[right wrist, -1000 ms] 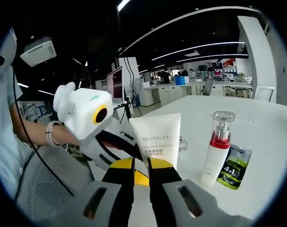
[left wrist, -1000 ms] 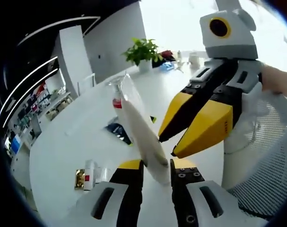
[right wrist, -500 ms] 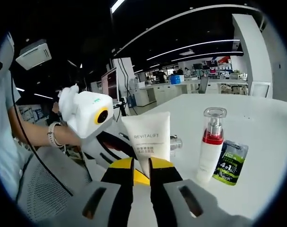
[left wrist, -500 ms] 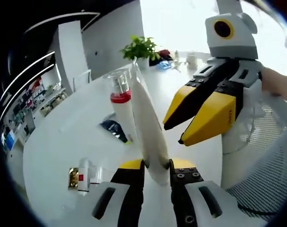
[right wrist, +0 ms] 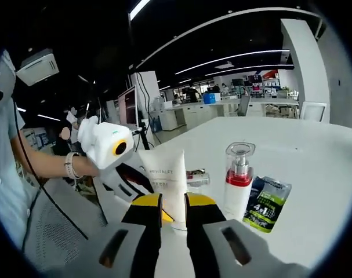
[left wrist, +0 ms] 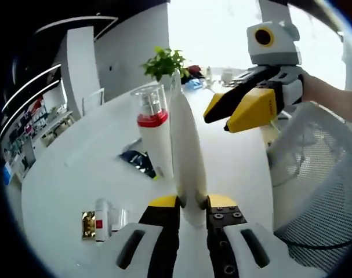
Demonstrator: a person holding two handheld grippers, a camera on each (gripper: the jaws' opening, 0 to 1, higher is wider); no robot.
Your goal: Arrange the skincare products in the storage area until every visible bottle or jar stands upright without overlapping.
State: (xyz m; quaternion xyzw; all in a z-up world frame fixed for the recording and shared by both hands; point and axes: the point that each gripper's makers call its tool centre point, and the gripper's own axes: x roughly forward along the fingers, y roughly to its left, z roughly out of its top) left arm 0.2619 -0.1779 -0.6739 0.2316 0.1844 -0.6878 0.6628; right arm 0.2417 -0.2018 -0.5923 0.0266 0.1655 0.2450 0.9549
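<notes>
A white tube [left wrist: 186,145] marked REVITALIFT [right wrist: 164,185] stands nearly upright, cap down, over the white table [left wrist: 77,168], with my left gripper [left wrist: 191,202] shut on its lower part. Right beside it stands a clear-capped pump bottle [left wrist: 154,139] with a red band, upright in the right gripper view too [right wrist: 238,185]. My right gripper [left wrist: 216,124] hangs in the air to the right of the tube, well off it, jaws slightly apart and empty. In the right gripper view its jaws [right wrist: 173,205] frame the tube from a distance, and the left gripper [right wrist: 126,179] reaches in from the left.
A dark green sachet [left wrist: 138,161] lies flat by the pump bottle [right wrist: 267,202]. Small sample items [left wrist: 100,217] lie at the table's near left. A potted plant [left wrist: 163,62] stands at the far end. A mesh chair [left wrist: 320,191] crowds the right side, and a person's arm [right wrist: 48,165] is at the left.
My right gripper has drawn back from the tube and now sits farther away. The left gripper has brought the tube more upright, close to the pump bottle.
</notes>
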